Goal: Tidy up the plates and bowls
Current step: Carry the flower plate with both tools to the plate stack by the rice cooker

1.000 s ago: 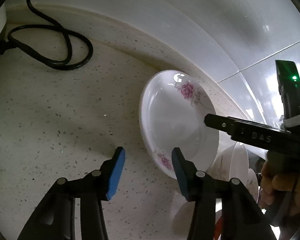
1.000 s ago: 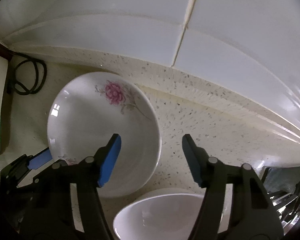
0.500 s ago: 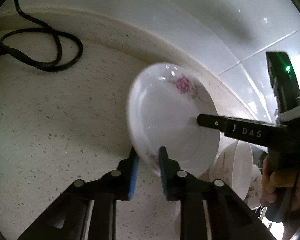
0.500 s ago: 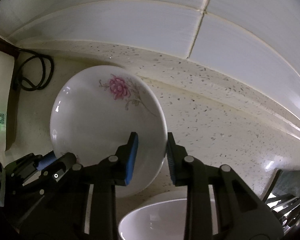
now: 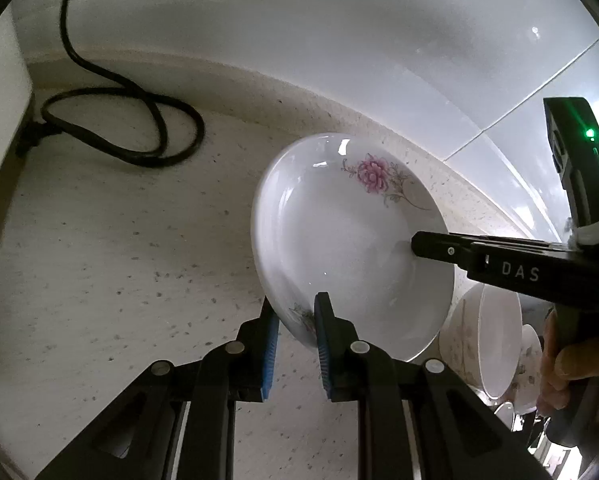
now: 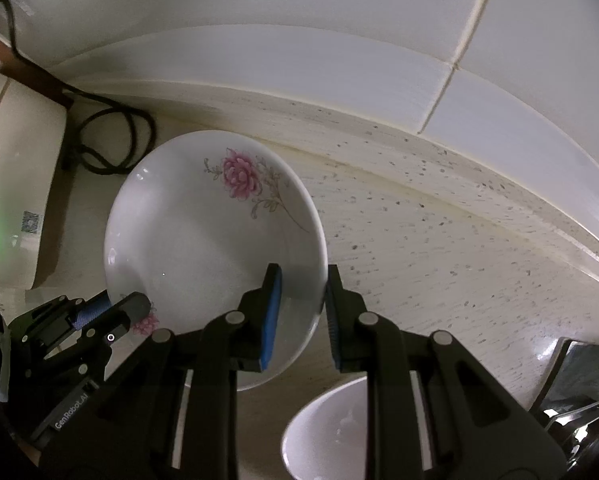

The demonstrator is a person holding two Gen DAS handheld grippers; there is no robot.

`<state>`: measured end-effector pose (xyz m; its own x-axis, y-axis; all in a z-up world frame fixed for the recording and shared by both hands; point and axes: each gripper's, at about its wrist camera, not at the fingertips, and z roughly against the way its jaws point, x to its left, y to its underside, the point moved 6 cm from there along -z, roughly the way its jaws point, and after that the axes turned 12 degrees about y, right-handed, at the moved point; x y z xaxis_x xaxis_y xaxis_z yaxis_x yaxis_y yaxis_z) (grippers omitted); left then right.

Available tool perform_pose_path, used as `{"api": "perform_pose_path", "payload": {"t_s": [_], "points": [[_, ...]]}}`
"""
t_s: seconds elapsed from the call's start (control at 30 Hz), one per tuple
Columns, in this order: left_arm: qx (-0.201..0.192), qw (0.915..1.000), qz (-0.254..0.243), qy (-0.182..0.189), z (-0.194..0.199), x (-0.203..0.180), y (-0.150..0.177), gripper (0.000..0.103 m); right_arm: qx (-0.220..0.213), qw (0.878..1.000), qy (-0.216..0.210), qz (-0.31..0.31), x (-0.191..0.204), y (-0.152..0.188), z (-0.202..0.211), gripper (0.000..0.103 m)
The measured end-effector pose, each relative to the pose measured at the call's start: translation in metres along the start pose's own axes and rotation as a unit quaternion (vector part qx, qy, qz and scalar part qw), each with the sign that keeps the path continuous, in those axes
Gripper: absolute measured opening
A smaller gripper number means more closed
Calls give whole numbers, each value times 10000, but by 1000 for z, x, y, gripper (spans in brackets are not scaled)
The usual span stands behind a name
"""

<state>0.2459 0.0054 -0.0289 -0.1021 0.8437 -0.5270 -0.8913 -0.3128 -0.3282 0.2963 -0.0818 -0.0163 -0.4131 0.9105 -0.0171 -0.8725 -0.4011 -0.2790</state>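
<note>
**White plate with pink blooms on speckled counter**

A glossy white plate carries a pink flower with grey-brown stems near one rim and a smaller pink bloom opposite. Black grippers bear blue pads. The countertop is cream flecked with dark specks, the wall tiles white, the coiled cable black.

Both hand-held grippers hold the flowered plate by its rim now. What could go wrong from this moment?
1. The left hand-held gripper and right hand-held gripper, whose jaws have just been closing, pinch only the thin glossy rim of the flowered plate; it may slip.
2. If the two hands pull unevenly, the plate could twist free and fall on the stone counter.
3. A white bowl sits close below; a lowered plate might strike it.
</note>
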Motion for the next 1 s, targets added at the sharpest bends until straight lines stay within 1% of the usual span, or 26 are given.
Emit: {"api": "perform_pose_path", "payload": {"t_s": [0.07,0.23,0.43,0.53,0.7,0.8,0.87,1.0], "points": [[-55,10000,-40,-71,2,-7,0,18,-38,10000,-33,3,3,8,-1,25],[-141,9997,-69,-180,9,-13,1,18,-126,9999,-74,44,17,17,12,25],[-247,9993,-110,-265,15,-25,5,18,-208,9997,-111,82,25,27,18,25],[-278,9991,-128,-282,19,-29,7,18,-252,9995,-126,103,30,33,31,25],[-340,9988,-158,-311,27,-37,12,18,-326,9993,-176,105,33,47,34,25],[-378,9986,-186,-327,34,-40,15,18,-377,9990,-215,139,26,53,23,25],[-403,9984,-195,-332,37,-42,18,18,-408,9987,-243,173,33,57,36,25],[-465,9981,-197,-347,48,-43,25,18,-482,9982,-293,223,42,69,45,25]]}}
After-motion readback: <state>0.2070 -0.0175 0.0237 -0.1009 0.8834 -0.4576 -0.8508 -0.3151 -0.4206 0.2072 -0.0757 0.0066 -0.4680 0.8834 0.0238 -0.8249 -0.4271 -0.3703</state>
